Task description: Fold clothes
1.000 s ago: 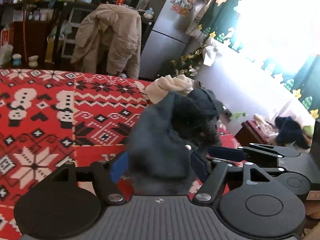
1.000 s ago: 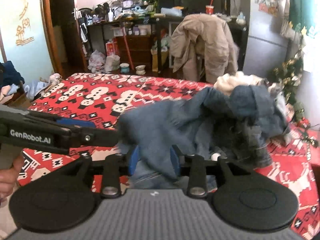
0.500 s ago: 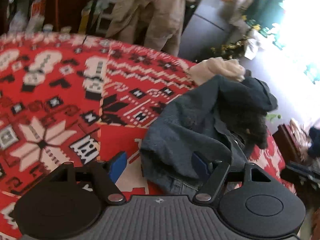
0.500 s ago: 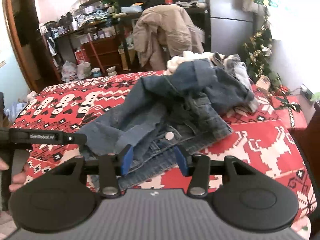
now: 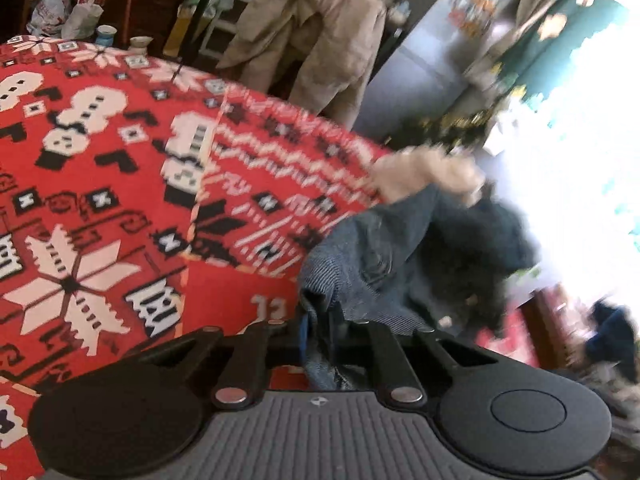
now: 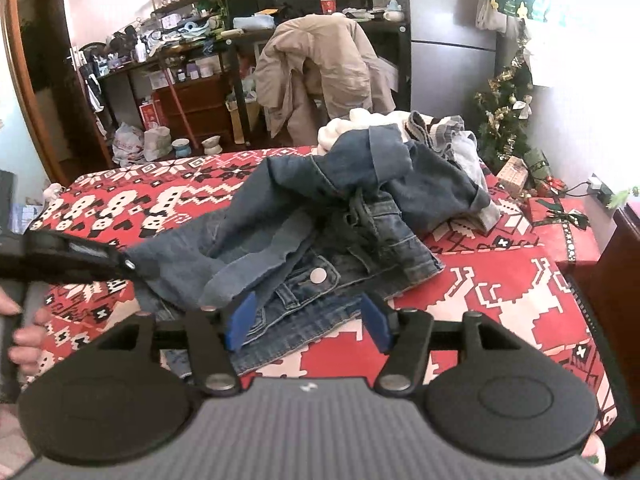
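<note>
i count one denim jacket (image 6: 320, 240) between my right jaws, one cream garment (image 6: 344, 130) beyond, two small pots (image 6: 196, 146) farther back.

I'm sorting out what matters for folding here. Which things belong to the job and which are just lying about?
Job: denim jacket; pile of clothes behind it; left gripper, closing on the denim; right gripper, opening over the hem; red blanket.

Lying about: beige coat on chair; fridge; Christmas tree; cluttered shelves.

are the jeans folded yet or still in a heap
Still in a heap: the jeans lie crumpled on the red blanket, one leg bunched over the waistband and its button, nothing laid flat.
</note>
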Demonstrator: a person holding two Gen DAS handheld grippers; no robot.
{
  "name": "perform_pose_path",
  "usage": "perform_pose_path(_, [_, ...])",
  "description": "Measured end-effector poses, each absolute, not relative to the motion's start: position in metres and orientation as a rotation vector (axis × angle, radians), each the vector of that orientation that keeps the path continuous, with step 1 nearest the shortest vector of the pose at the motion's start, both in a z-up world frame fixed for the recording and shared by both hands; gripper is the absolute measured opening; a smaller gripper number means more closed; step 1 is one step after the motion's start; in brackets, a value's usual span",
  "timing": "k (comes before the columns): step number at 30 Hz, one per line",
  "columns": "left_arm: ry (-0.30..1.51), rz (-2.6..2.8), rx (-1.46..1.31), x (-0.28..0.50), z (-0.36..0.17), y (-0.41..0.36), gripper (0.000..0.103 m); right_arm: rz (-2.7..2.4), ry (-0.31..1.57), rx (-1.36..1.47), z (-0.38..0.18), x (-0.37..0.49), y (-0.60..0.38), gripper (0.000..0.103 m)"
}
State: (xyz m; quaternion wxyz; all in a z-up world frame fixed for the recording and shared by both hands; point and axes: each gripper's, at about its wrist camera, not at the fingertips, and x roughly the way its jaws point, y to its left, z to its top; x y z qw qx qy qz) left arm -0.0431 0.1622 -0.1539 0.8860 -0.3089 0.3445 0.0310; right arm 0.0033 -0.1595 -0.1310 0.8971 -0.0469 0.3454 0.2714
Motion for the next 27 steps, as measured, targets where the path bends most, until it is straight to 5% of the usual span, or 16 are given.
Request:
perform_pose_path(10, [0.541, 0.221, -0.617, -0.101, -0.091, 0.227, 0.008, 0.587, 0.716, -0.088, -0.125, 0.007, -0.146, 0.063])
perform_pose_path(24, [0.602, 0.273, -0.638, -0.128, -0.121, 0.248, 0.008, 0.585, 0.826, -0.144, -0.177, 0.024, -0.093, 0.062])
perform_pose_path(27, [0.600, 0.255, -0.637, -0.131, -0.121, 0.248, 0.008, 0.595, 0.820, -0.171, -0.184, 0.029, -0.087, 0.028])
